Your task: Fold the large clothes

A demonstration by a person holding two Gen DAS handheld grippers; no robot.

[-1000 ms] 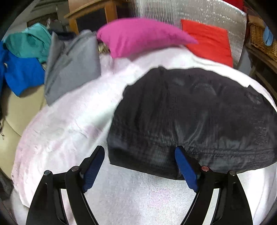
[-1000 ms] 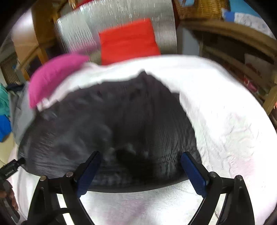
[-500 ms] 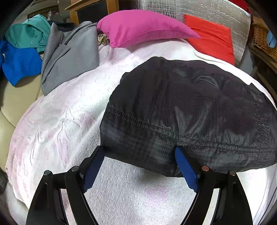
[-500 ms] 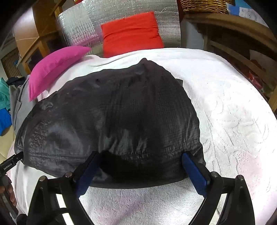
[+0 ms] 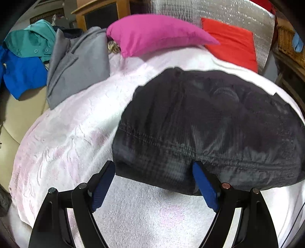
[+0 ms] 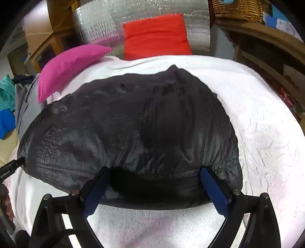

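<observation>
Black garment (image 5: 209,124), one, of shiny gridded fabric, lying folded in a rounded heap on the white bedspread (image 5: 66,137), with a stitched seam running across its near left part. No brand or label legible on it. Near hem reaching in between the blue pads of the left gripper (image 5: 154,181), fingers spread wide apart, left pad just beside the hem's left corner, right pad touching or overlapped by the fabric; not clamped. Same garment (image 6: 133,124) filling the middle of the right wrist view, near edge sitting between the blue pads of the right gripper (image 6: 155,188), fingers likewise wide apart, nothing pinched, dark fold of cloth lying in the gap. At the left border of that view, a black tip of the other gripper touching the garment's left edge, bearing small white writing too tiny to read. Beyond the garment: two cushions, one pink cushion (image 5: 156,34) and one red cushion (image 5: 232,42), the red one leaning on a silver foil panel (image 6: 106,21). To the left, three more clothes in a pile: grey garment (image 5: 78,63), teal garment (image 5: 30,42), blue garment (image 5: 21,74). One wicker basket (image 6: 238,8) on a wooden shelf at upper right.
</observation>
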